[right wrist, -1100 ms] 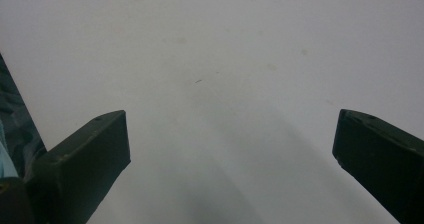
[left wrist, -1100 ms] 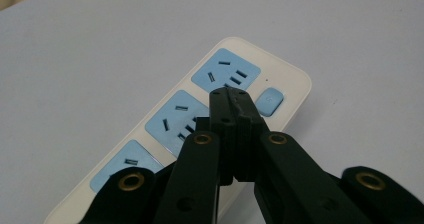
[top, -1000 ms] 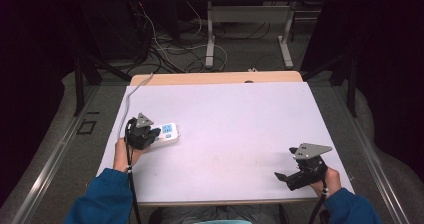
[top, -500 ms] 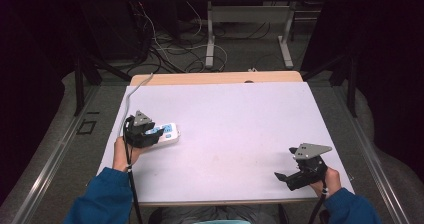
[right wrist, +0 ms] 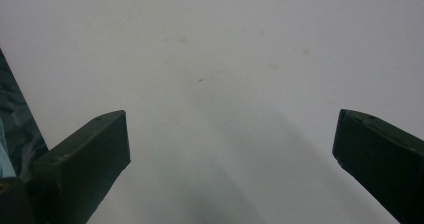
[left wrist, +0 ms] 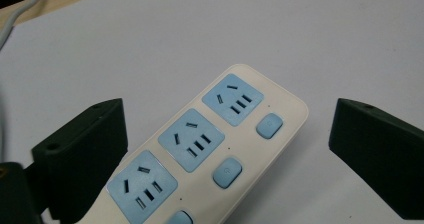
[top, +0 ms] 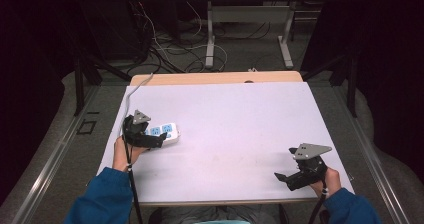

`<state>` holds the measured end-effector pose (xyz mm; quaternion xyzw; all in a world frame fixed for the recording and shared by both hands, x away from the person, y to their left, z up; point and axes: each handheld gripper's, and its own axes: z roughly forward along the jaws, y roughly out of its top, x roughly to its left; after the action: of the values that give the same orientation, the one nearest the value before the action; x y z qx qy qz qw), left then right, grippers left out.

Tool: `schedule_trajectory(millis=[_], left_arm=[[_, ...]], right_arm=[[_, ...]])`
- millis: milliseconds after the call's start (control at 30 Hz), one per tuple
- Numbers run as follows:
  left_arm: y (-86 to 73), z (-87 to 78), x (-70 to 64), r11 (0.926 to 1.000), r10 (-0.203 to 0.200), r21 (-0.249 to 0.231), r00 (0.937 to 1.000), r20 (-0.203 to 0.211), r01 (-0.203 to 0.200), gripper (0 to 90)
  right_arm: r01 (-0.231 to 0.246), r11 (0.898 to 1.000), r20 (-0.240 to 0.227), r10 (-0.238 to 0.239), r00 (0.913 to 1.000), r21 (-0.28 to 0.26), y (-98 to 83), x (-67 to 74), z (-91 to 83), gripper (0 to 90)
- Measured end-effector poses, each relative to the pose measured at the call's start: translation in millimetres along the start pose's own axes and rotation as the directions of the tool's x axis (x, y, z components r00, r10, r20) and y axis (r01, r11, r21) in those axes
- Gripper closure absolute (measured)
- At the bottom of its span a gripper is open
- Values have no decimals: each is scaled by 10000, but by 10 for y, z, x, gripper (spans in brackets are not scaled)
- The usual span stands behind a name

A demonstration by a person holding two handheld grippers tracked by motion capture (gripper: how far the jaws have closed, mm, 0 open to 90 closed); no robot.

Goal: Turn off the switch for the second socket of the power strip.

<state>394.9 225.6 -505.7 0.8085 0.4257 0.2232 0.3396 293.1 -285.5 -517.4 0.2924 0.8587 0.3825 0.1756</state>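
The left gripper (top: 156, 140) sits over the near end of the power strip (top: 164, 132), which lies flat on the white table (top: 240, 119) near its left edge. The jaws have just been opening and now stand wide, one on each long side of the strip, touching neither; nothing is held. In the left gripper view the power strip (left wrist: 210, 154) runs lengthwise away from the camera, its long axis tilted toward the upper right, so the jaws straddle its width. Any fresh grip would close across that narrow side. It is a rounded, glossy cream plastic bar with three pale blue socket faces in a row and small blue buttons (left wrist: 227, 173) beside them. A white cord (top: 134, 91) trails from the strip toward the table's far left corner.

Well apart from the strip, by the table's near right corner, the right gripper (top: 284, 178) hovers with jaws wide and empty over the bare, matte surface.
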Motion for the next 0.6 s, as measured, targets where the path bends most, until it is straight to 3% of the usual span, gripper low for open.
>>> schedule_trajectory(millis=[600], left_arm=[[-24, 4, -12, 10000, 33, -52, 9999, 109, -32, 0]], right_arm=[[-12, 10000, 13, 12, 10000, 39, 0, -1, 0, 11]])
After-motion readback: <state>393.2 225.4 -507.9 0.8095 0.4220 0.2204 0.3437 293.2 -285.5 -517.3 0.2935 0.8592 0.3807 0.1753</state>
